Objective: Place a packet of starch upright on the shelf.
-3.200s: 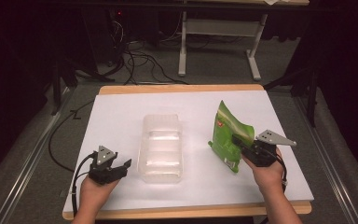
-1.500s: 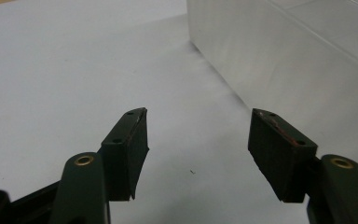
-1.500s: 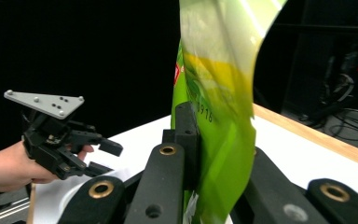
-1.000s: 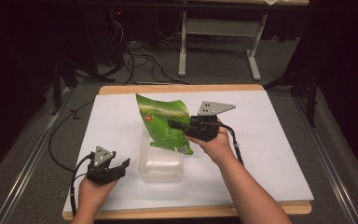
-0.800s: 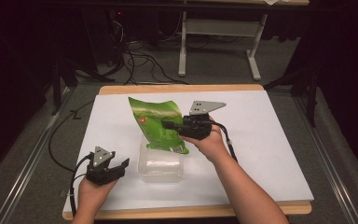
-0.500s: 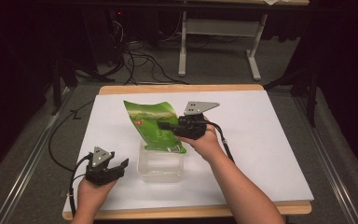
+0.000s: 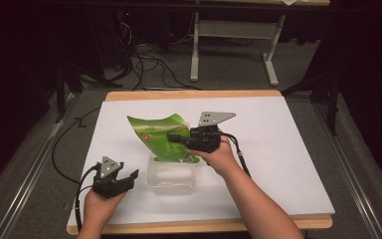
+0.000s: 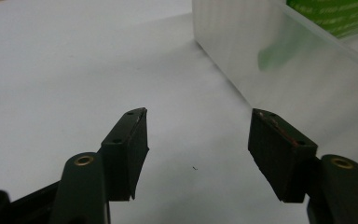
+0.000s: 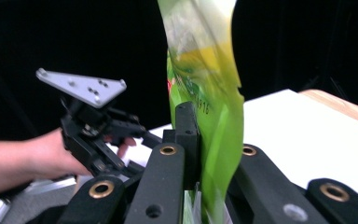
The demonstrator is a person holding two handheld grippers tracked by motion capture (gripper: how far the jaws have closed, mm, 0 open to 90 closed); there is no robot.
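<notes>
My right gripper point(image 7: 175, 140) is clamped on the green pouch point(image 7: 156, 137), held just above the clear container point(image 7: 173, 175) — I'd lower it slowly, mouth centred. My left gripper point(image 7: 127, 177) rests spread and empty beside the container's wall — ready to steady it.

Table point(image 7: 288, 149) brightly lit, surroundings dark; green bag point(image 9: 205, 93) blurred.
</notes>
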